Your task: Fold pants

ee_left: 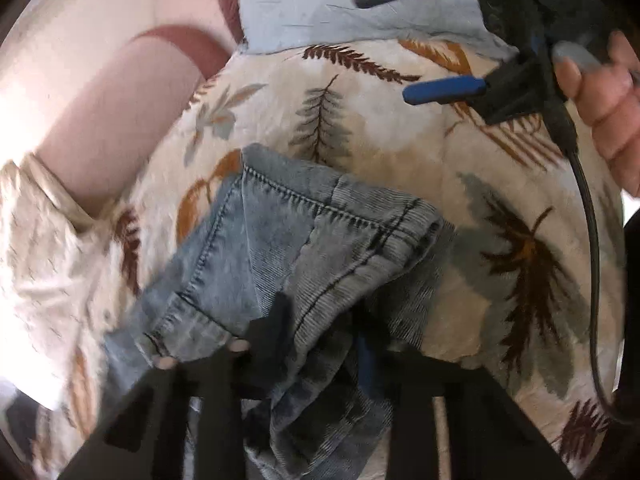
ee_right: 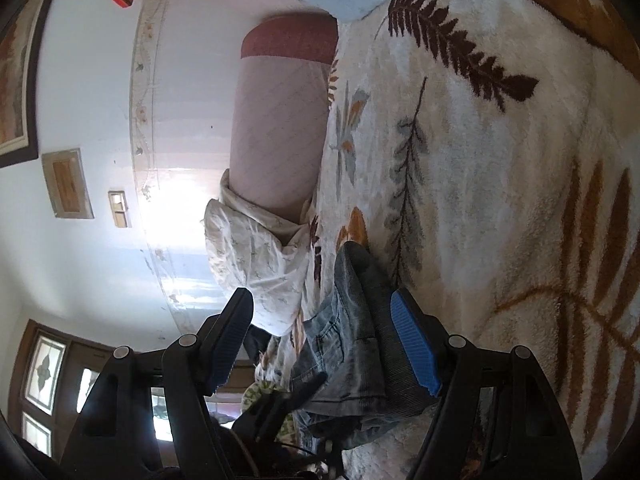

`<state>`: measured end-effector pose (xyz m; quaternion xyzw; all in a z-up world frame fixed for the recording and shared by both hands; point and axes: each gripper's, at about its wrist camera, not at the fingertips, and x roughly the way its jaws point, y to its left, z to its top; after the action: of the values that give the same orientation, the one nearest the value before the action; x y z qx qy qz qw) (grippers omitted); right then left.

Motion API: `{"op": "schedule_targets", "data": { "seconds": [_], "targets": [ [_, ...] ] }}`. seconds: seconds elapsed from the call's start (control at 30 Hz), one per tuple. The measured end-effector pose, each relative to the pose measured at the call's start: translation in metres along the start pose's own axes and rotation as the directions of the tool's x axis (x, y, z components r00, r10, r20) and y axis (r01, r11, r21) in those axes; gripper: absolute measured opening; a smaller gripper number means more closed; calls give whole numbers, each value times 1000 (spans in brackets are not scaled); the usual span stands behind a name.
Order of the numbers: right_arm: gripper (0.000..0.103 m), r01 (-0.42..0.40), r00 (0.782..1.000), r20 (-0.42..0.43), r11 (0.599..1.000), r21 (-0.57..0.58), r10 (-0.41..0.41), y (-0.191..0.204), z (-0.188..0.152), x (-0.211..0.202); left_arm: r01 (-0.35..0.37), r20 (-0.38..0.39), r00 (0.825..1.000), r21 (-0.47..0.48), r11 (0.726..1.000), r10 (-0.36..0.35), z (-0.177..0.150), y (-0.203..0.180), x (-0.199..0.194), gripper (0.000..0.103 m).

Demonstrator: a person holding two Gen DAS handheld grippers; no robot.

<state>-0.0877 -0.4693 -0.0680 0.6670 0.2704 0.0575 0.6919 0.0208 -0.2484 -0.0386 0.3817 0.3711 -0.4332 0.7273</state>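
The pants are washed blue denim (ee_left: 304, 248), bunched with a stitched hem showing, on a cream blanket with a leaf print (ee_left: 400, 148). My left gripper (ee_left: 320, 344) is shut on the denim, which spills between and over its dark fingers. My right gripper shows in the left wrist view (ee_left: 400, 46) at the upper right, open and empty, held by a hand above the blanket. In the right wrist view the right gripper (ee_right: 324, 328) is open, its blue pads (ee_right: 414, 348) spread wide, with the denim (ee_right: 360, 320) lying ahead between them and untouched.
A pink bolster (ee_right: 280, 120) and a white pillow (ee_right: 256, 256) lie along the bed's far edge by the wall. A light blue quilt (ee_left: 340, 0) lies at the head. A black cable (ee_left: 588, 232) hangs from the right gripper.
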Motion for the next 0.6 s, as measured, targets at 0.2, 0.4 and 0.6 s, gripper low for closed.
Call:
{"op": "schedule_targets", "data": {
  "seconds": [0.2, 0.4, 0.6],
  "targets": [
    [72, 2, 999, -41, 999, -54, -5, 9, -5, 7, 201, 135, 977, -334, 921, -165, -11, 47, -20, 19],
    [72, -5, 982, -190, 993, -116, -18, 18, -22, 38, 344, 259, 939, -725, 596, -227, -63, 109, -15, 19],
    [72, 37, 966, -246, 981, -191, -85, 23, -36, 58, 242, 190, 968, -872, 426, -161, -111, 129, -5, 23]
  ]
}}
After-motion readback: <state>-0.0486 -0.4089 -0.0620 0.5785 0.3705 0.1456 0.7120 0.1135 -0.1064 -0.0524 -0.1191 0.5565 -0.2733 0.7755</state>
